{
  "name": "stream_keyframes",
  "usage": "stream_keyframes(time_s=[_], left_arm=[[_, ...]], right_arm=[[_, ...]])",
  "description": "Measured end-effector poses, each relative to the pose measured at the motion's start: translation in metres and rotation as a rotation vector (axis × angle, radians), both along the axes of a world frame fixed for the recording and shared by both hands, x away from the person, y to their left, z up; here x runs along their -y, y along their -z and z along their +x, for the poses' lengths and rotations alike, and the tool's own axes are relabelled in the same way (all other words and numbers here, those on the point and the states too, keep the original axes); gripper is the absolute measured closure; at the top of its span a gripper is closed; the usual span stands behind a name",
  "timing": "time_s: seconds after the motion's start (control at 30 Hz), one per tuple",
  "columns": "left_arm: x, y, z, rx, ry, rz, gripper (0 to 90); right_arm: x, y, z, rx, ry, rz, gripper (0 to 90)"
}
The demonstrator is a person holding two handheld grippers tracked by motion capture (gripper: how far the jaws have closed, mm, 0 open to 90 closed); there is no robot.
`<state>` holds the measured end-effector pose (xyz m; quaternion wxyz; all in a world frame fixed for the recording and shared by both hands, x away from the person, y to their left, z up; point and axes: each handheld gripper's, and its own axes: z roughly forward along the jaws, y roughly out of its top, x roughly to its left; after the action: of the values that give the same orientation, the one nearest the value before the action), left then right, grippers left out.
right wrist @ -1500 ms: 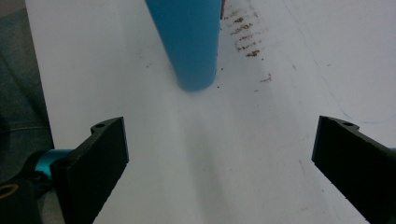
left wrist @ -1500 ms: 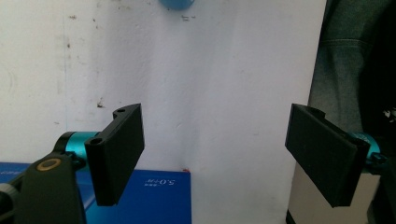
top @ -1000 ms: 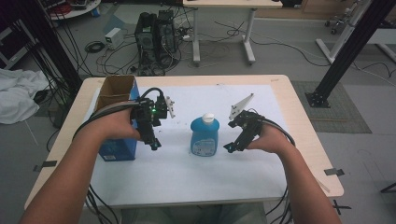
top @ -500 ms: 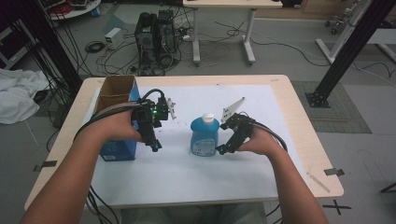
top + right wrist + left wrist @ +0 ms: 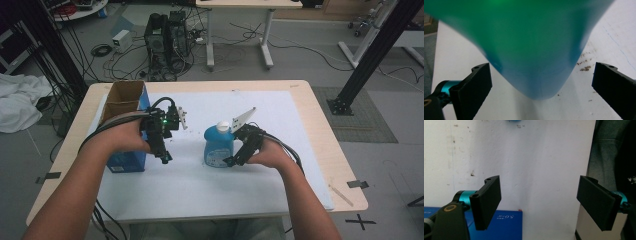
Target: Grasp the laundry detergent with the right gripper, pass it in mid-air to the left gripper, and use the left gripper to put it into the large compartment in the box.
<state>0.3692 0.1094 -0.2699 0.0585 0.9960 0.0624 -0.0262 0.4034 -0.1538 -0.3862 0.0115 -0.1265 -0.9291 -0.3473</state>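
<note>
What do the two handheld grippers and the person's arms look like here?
Both grippers are black. The left gripper carries a small green light and looping black cables; its flat rectangular black jaws sit on teal mounts, with a brass-coloured ring at one pivot. The right gripper has a grey three-cornered plate on top and trailing black cables. The forearms are bare, with no sleeves in view.

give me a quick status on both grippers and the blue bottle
Right gripper open, jaws either side of blue bottle, not clamped. Left gripper open, empty, by blue box. Bottle upright on white mat.
</note>
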Motion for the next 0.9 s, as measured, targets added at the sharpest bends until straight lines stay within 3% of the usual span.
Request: stream_keyframes(time_s=[0.13, 0.27, 0.5, 0.9], left_arm=[[-0.0010, 0.0003, 0.0003, 0.005, 0.001, 0.003, 19.7], [-0.0014, 0.0016, 0.0005, 0.003, -0.003, 0.000, 19.7], [-0.0005, 0.0037, 0.0012, 0.002, -0.004, -0.001, 19.7], [-0.0019, 0.0053, 0.0034, 0.000, -0.008, -0.001, 19.7]], right_arm=[[-0.0005, 0.0027, 0.0005, -0.004, 0.001, 0.033, 1.8], [0.0006, 0.0057, 0.0022, 0.023, -0.021, 0.067, 1.9], [-0.0001, 0.0067, 0.0010, 0.056, -0.029, 0.080, 3.5], [0.0017, 0.0097, -0.0008, 0.044, -0.021, 0.125, 7.2]])
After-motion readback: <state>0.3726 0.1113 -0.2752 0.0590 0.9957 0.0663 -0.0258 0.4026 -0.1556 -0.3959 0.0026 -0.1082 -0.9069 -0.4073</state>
